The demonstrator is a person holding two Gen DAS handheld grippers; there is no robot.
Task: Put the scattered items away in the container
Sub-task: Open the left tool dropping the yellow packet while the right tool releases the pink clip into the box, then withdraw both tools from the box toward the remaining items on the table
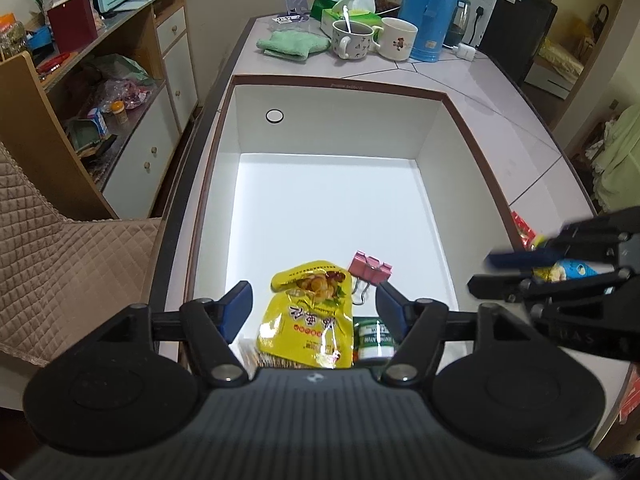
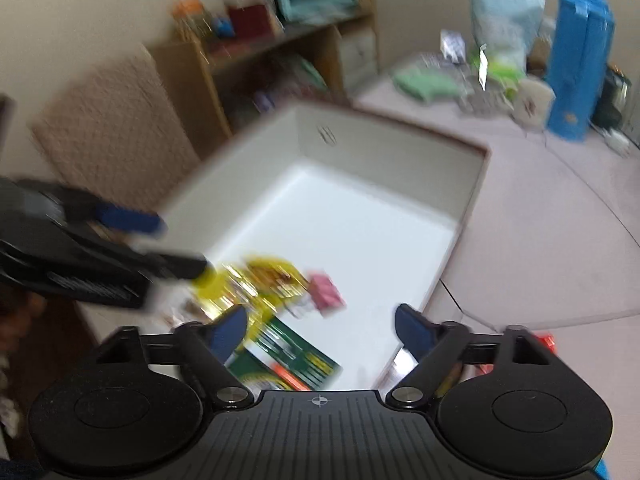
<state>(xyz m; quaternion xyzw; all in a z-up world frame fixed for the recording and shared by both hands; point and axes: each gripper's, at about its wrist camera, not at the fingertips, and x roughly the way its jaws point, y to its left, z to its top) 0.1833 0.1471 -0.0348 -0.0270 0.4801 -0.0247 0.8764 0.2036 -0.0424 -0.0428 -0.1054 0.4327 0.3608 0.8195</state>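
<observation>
Box (image 1: 452, 104) on desk (image 1: 500, 92) holds pouch (image 1: 306, 316), clip (image 1: 370, 266), jar (image 1: 374, 338), green pack (image 2: 288, 354). Both grippers (image 1: 314, 310) (image 2: 320, 328) wide, empty. Snacks (image 1: 524, 232) remain outside, right.

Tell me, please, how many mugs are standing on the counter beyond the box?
2. A patterned mug with a spoon in it stands beside the green cloth; a white mug touches its right side, next to the blue thermos. Others could be hidden behind.
</observation>
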